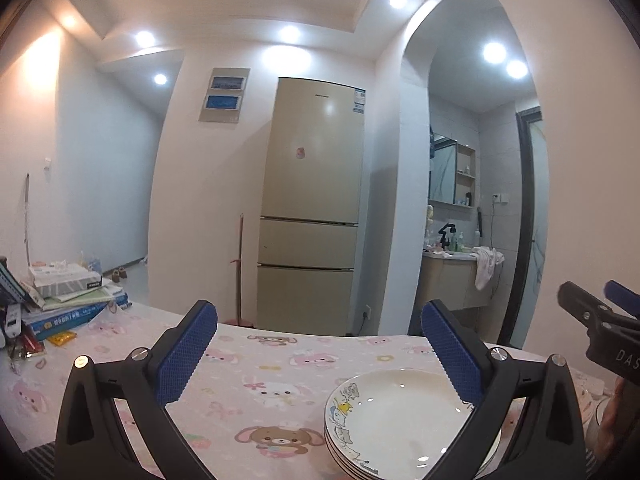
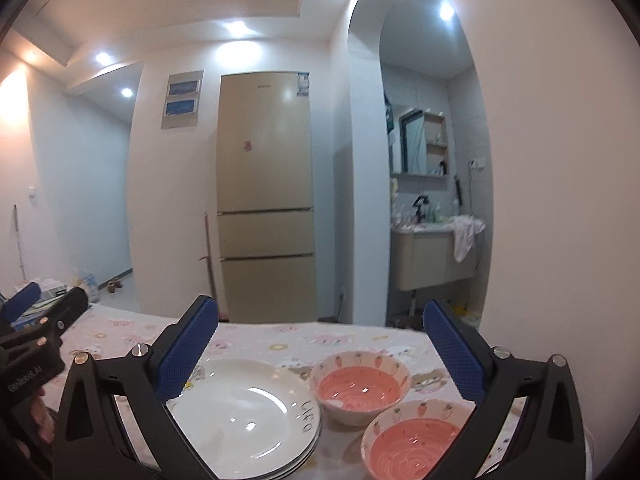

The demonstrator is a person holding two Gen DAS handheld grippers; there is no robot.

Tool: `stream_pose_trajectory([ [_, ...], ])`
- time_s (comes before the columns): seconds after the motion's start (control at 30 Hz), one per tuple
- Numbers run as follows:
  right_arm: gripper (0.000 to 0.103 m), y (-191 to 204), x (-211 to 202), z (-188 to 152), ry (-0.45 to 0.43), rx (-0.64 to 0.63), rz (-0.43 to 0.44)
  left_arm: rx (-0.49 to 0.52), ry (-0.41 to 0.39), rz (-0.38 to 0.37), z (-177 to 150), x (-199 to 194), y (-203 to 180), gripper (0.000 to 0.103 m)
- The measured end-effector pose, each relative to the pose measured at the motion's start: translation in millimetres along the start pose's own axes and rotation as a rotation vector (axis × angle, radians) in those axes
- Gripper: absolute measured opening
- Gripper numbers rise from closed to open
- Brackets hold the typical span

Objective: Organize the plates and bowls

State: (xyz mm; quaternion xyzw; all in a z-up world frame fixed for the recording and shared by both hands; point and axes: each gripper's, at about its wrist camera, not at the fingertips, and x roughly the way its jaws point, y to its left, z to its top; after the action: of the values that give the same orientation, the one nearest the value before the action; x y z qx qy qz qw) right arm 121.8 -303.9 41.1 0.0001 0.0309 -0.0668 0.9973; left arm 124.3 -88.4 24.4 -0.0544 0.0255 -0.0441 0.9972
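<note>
- A stack of white plates [image 2: 244, 416] sits on the table [image 2: 280, 340], which wears a pink cartoon-animal cloth; the top plate is bare and glossy.
- The right wrist view shows the word "Life" on the rim of the plates; the left wrist view shows a band of cartoon figures on the rim of the same stack [image 1: 396, 420].
- Only the right wrist view shows two pink-lined bowls with strawberry rims: the far bowl [image 2: 360, 388] just beside the stack, the near bowl [image 2: 416, 440] in front of it, close to the first.
- The right tongs [image 2: 320, 356] stand wide apart with nothing between the blue pads, framing the plates and bowls.
- The left tongs [image 1: 320, 356] are likewise spread wide and hold nothing; the stack lies low toward their right finger.
- Each view catches the other tool at its edge.
- Only the left view shows a pile of books and boxes [image 1: 68, 296] on the table's far left.
- Behind stand a beige fridge [image 1: 312, 208] and an arched washroom doorway [image 2: 424, 160].
</note>
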Motion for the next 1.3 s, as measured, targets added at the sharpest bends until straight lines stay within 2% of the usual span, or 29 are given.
stream_pose_trajectory([
  [0.1,0.102,4.6,0.5,-0.1,-0.021,-0.032,-0.022,-0.02,-0.022,0.001,0.6,1.2,6.8,0.103],
  [0.2,0.102,5.3,7.3,-1.4,-0.004,-0.05,-0.046,-0.105,-0.034,-0.053,0.1,1.9,18.2,0.103],
  [0.3,0.102,5.1,14.2,-3.9,0.035,-0.08,0.009,-0.157,-0.038,-0.045,-0.6,1.3,27.1,0.103],
  [0.37,0.102,3.5,16.8,-5.7,0.066,-0.08,0.089,-0.139,-0.035,-0.032,2.7,-0.3,27.2,0.103],
  [0.5,0.102,-2.9,15.8,-5.7,0.092,-0.026,0.107,-0.094,-0.07,-0.016,10.1,-13.2,20.7,0.103],
  [0.63,0.102,-7.7,3.4,1.3,0.058,-0.022,0.113,-0.063,-0.021,-0.121,20.0,-23.0,8.2,0.103],
  [0.77,0.102,-12.4,-16.4,14.5,0.028,-0.009,0.156,-0.03,-0.042,-0.138,33.8,-42.7,-10.2,0.103],
  [0.9,0.102,-14.0,-34.0,28.1,0.024,-0.043,0.181,0.107,-0.083,-0.088,43.6,-63.5,-38.9,0.103],
  [0.97,0.102,-19.2,-44.4,34.3,0.015,-0.026,0.198,0.129,-0.094,-0.081,47.4,-68.6,-45.0,0.103],
  [1.1,0.101,-31.6,-60.6,41.9,-0.007,0.006,0.2,0.079,-0.056,-0.149,49.3,-74.7,-47.6,0.103],
  [1.17,0.097,-37.0,-69.0,43.1,-0.021,0.011,0.19,0.04,-0.038,-0.178,50.9,-76.1,-45.2,0.103],
  [1.23,0.094,-43.3,-75.2,43.8,-0.019,0.013,0.177,0.038,-0.035,-0.183,52.2,-79.2,-46.5,0.103],
  [1.27,0.091,-46.2,-77.3,43.9,-0.018,0.014,0.175,0.06,-0.017,-0.189,53.4,-80.5,-50.5,0.099],
  [1.3,0.089,-49.5,-79.5,43.3,-0.018,0.017,0.173,0.082,0.003,-0.207,54.6,-82.7,-54.9,0.088],
])
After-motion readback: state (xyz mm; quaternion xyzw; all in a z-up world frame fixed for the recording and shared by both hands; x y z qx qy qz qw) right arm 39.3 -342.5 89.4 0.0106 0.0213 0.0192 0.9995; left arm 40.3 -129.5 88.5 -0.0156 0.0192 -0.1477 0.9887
